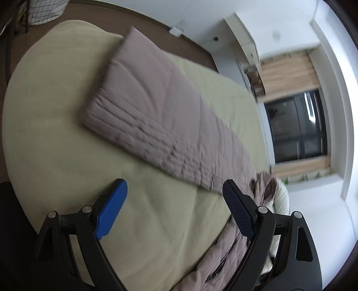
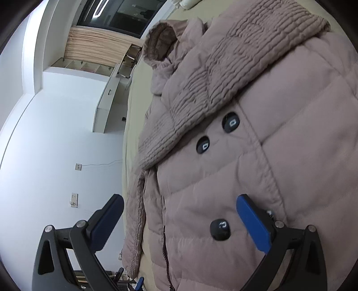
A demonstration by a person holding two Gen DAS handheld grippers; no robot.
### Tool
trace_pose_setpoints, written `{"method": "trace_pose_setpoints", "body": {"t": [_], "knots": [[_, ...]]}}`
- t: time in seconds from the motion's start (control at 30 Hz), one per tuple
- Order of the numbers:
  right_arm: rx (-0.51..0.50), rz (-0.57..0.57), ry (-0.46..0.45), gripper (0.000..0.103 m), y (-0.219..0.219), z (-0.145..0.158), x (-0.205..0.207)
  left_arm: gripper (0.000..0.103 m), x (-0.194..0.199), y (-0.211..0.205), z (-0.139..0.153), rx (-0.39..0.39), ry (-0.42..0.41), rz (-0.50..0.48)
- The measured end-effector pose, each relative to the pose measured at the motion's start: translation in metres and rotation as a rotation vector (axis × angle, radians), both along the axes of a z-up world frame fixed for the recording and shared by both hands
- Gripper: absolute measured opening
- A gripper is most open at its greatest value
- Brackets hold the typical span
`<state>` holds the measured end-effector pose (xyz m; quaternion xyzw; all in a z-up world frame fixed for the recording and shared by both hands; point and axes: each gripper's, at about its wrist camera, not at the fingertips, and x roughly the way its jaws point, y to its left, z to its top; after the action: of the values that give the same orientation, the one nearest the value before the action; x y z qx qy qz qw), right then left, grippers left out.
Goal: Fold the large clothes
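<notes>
A home bedroom, judging by the bed (image 1: 56, 134) under a pale yellow-green sheet, white walls (image 2: 56, 134) with sockets (image 2: 78, 166), a white cabinet (image 2: 107, 105), beige curtains (image 2: 96, 44) beside a dark window (image 1: 297, 125), brown flooring (image 1: 156, 24) and a checked laundry basket (image 1: 44, 11).

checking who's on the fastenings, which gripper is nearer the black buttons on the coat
Right. The right gripper hovers open over the coat front, a black button between its fingers. The left gripper is open over the bed, no buttons in view.
</notes>
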<state>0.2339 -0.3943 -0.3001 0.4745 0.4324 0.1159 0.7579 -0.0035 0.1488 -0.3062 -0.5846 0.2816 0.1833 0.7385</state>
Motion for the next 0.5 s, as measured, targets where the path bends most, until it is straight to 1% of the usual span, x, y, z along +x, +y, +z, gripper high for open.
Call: {"method": "trace_pose_setpoints", "body": {"t": [0.1, 0.17, 0.2, 0.23, 0.27, 0.3, 0.33, 0.37, 0.4, 0.43, 0.47, 0.5], "knots": [[-0.004, 0.022, -0.007, 0.103, 0.012, 0.003, -0.008, 0.087, 0.000, 0.009, -0.014, -0.051, -0.049, 0.142], [-0.002, 0.022, -0.006, 0.103, 0.011, 0.004, -0.013, 0.087, 0.003, 0.011, -0.026, -0.120, -0.061, 0.238], [0.001, 0.020, -0.007, 0.103, 0.010, 0.005, -0.015, 0.086, 0.006, 0.011, -0.025, -0.124, -0.052, 0.262], [0.003, 0.017, -0.010, 0.103, 0.008, 0.006, -0.017, 0.082, 0.011, 0.009, -0.022, -0.115, -0.035, 0.276], [0.003, 0.014, -0.015, 0.103, 0.006, 0.007, -0.019, 0.075, 0.018, 0.005, -0.015, -0.100, -0.015, 0.282], [0.002, 0.011, -0.022, 0.103, 0.004, 0.009, -0.021, 0.042, 0.024, 0.003, -0.009, -0.084, -0.016, 0.266], [0.001, 0.008, -0.032, 0.103, 0.004, 0.013, -0.021, 0.023, 0.033, 0.000, 0.000, -0.060, -0.008, 0.237], [-0.001, 0.004, -0.044, 0.103, -0.001, 0.015, -0.024, 0.023, 0.040, -0.004, 0.015, -0.019, -0.016, 0.223], [-0.004, -0.004, -0.056, 0.103, -0.005, 0.017, -0.025, 0.019, 0.048, -0.011, 0.035, 0.048, -0.031, 0.196], [-0.006, -0.009, -0.065, 0.103, -0.011, 0.019, -0.027, 0.019, 0.059, -0.020, 0.056, 0.124, -0.040, 0.159], [-0.008, -0.019, -0.072, 0.103, -0.018, 0.020, -0.029, 0.019, 0.072, -0.035, 0.078, 0.202, -0.055, 0.109], [-0.006, -0.030, -0.075, 0.103, -0.024, 0.021, -0.030, 0.019, 0.090, -0.055, 0.101, 0.273, -0.078, 0.039]]}}
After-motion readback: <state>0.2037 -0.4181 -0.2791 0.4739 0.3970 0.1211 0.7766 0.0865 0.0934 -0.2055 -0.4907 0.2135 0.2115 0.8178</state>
